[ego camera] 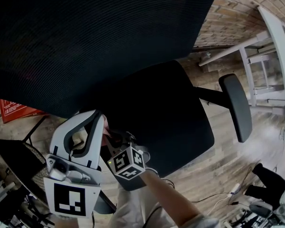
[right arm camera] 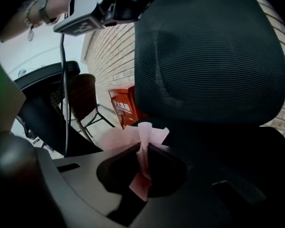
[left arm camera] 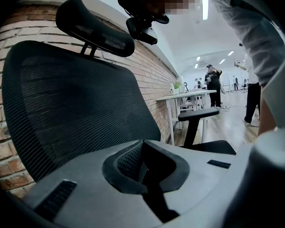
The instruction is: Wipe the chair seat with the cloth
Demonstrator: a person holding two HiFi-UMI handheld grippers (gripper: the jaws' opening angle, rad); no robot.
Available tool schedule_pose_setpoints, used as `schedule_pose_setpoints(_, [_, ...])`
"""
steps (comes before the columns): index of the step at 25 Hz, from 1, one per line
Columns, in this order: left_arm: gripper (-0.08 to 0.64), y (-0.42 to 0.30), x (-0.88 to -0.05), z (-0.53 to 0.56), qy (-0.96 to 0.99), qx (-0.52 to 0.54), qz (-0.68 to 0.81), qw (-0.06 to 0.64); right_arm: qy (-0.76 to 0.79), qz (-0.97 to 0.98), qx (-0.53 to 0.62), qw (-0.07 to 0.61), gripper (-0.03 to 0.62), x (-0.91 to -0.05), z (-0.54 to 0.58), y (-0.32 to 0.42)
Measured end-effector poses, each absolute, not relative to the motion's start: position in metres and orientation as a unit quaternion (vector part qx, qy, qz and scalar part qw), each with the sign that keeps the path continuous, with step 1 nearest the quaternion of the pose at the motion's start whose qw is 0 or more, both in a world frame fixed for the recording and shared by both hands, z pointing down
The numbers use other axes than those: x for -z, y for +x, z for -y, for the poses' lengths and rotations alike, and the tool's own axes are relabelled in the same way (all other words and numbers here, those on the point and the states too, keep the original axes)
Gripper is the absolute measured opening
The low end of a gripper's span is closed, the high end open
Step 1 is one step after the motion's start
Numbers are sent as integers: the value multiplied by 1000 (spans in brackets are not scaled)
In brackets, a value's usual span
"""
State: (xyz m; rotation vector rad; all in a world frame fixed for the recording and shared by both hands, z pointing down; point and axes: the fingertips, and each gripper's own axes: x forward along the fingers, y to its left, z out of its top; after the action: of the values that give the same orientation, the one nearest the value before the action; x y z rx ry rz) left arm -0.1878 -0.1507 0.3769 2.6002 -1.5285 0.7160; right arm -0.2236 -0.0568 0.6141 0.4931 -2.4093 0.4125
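The right gripper (right arm camera: 143, 151) is clamped on a pinkish cloth (right arm camera: 143, 136) at the near-left edge of the chair seat (ego camera: 166, 113). The left gripper (left arm camera: 143, 169), jaws together and empty, is beside it. A mesh backrest (ego camera: 85, 37) blocks the far side. The white writing on the red box (right arm camera: 123, 107) at left seems too blurred to read.

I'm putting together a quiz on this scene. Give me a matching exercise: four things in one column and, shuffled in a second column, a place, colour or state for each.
1. cloth
2. left tool
3. chair seat
4. box

A. black
B. red, beside the brick wall
C. shut, nothing in it
D. pinched in the right tool

Pairs: 1-D, 2-C, 3-A, 4-B
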Motion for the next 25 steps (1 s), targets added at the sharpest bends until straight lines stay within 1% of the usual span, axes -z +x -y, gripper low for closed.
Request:
schedule_pose_setpoints(4, [18, -180, -380, 152, 842, -234, 486, 22, 200, 911, -148, 328, 55, -618, 64, -207])
schedule_pose_setpoints(8, [18, -169, -384, 152, 848, -238, 473, 25, 235, 898, -148, 342, 55, -624, 82, -174])
schedule_pose_setpoints(25, [18, -115, -403, 156, 879, -251, 405, 15, 430, 807, -144, 377, 55, -626, 173, 29])
